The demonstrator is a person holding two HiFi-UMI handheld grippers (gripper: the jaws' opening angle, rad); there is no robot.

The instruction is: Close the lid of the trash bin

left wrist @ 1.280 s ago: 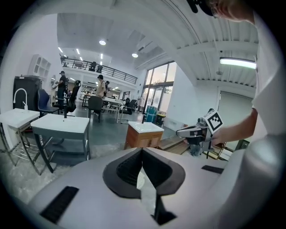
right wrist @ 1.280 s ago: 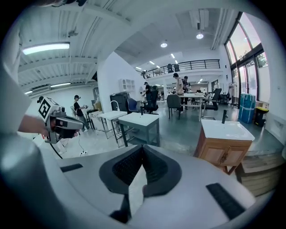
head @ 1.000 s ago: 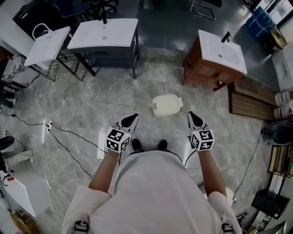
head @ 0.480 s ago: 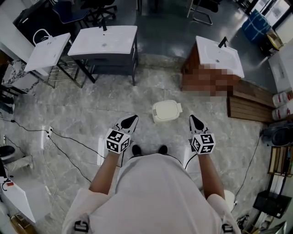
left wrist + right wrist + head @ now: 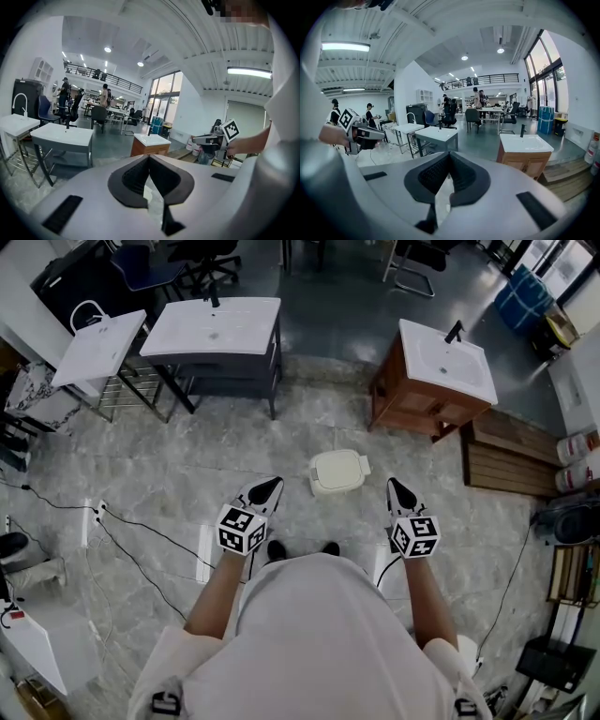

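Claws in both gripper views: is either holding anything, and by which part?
Nothing is held. The left claw and the right claw are both shut and empty; the trash bin stands apart, untouched.

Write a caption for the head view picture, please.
Person facing a white trash bin on the floor, left gripper and right gripper both shut.

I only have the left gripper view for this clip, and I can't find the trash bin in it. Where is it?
Observer: In the head view the trash bin stands on the floor ahead of the person, between the left gripper and the right gripper, touched by neither.
Operator: Lid up or down?
Observer: Seen from above, the lid lies flat on the bin, apparently closed.
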